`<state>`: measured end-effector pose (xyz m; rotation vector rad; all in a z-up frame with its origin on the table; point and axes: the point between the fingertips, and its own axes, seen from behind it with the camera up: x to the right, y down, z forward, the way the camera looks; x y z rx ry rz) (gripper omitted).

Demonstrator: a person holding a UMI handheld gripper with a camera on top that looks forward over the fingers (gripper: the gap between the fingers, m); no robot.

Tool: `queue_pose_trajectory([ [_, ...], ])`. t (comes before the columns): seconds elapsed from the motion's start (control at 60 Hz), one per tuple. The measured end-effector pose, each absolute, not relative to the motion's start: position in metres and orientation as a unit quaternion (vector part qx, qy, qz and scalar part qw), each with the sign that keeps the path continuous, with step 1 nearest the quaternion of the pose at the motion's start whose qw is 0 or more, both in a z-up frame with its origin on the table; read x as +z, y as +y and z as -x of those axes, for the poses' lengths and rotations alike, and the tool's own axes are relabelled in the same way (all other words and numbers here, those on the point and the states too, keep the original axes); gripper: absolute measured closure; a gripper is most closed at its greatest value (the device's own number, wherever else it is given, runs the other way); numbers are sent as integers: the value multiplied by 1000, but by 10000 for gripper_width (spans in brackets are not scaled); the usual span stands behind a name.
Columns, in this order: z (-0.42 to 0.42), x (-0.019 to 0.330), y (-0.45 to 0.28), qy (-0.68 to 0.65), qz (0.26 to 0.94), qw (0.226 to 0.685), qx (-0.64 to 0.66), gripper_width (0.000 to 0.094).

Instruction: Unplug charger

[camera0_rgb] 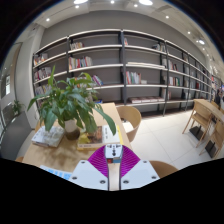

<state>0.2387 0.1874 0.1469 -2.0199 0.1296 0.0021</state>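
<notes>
My gripper point(114, 149) is shut on a small white charger point(114, 154). Both magenta pads point(97, 159) press on its sides at the fingertips. The charger has a dark mark on its face and a small red spot lower down. I hold it up in the air, above the near end of a wooden table point(50, 153). No socket or power strip shows in this view, and I see no cable leading from the charger.
A large potted plant point(68, 100) stands on the table just beyond and left of my fingers. A wooden chair point(130, 118) stands behind the table. Long bookshelves point(120, 65) line the far wall. More tables and chairs point(208, 115) stand at the right.
</notes>
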Motion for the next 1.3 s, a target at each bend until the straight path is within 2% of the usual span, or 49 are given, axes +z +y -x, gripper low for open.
queue_pose_trajectory([
  [0.017, -229, 121, 178, 54, 849, 526, 3, 819],
  [0.033, -234, 116, 180, 52, 852, 521, 7, 819],
  [0.05, -241, 129, 181, 49, 859, 509, 11, 818],
  [0.117, -244, 101, 177, 29, 873, 487, 14, 807],
  [0.133, -238, 77, 176, 27, 871, 489, 17, 806],
  [0.317, -218, 39, 170, 2, 888, 458, 44, 795],
  [0.433, -218, 17, 167, 6, 895, 444, 45, 754],
  [0.567, -220, 14, 167, 28, 896, 441, 55, 657],
  [0.6, -223, 14, 166, 35, 898, 436, 51, 585],
  [0.617, -225, 14, 166, 39, 898, 435, 47, 491],
  [0.633, -229, 19, 163, 39, 899, 434, 42, 476],
  [0.7, -234, 36, 163, 36, 893, 449, 19, 270],
  [0.783, -234, 72, 157, 35, 880, 474, 8, 146],
  [0.883, -224, 123, 132, 49, 863, 503, 15, 98],
  [1.0, -208, 182, 81, 67, 837, 542, 24, 90],
  [1.05, -199, 193, 52, 73, 831, 551, 26, 91],
  [1.133, -184, 197, 4, 75, 834, 546, 25, 90],
  [1.2, -168, 179, -42, 71, 842, 534, 20, 92],
  [1.3, -147, 172, -91, 57, 859, 508, 14, 91],
])
